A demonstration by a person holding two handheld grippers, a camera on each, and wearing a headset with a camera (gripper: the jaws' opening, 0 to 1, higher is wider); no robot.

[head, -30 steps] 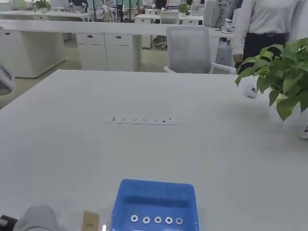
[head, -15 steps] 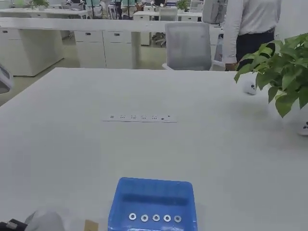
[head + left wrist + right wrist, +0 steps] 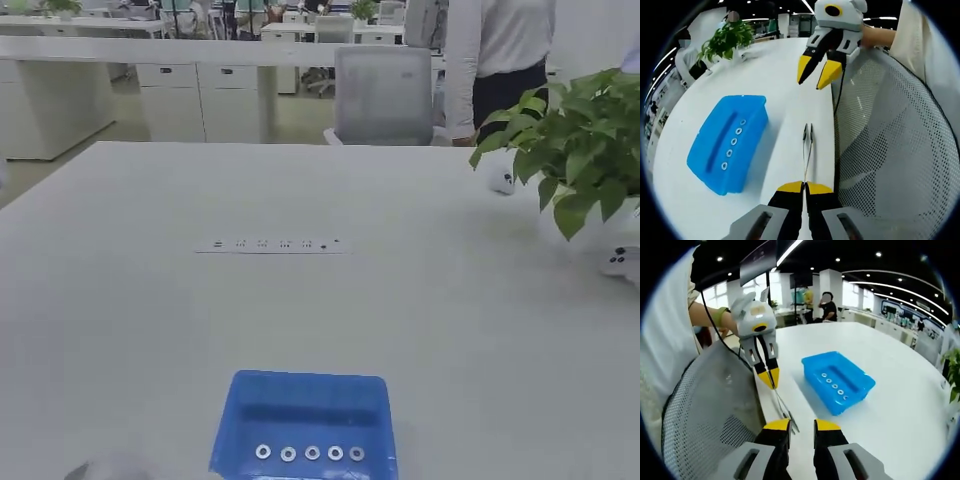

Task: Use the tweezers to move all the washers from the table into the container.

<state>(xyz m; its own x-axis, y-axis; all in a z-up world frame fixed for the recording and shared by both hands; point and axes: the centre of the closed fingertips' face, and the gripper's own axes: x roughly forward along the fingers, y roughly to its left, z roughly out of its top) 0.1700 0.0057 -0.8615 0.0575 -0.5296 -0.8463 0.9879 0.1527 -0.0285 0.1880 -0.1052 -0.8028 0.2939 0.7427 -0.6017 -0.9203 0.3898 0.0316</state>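
Left tool (image 3: 804,186) clamped on tweezers (image 3: 807,147), right tool (image 3: 801,424) open, empty. Five washers (image 3: 735,142) sit in the container (image 3: 702,150). I'd scan the bench (image 3: 785,80) for strays and keep the tweezers level.

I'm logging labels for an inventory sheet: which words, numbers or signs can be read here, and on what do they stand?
No text here can be read.
White strip on the table: small dark marks, too small to read.
Blue container: no label visible.
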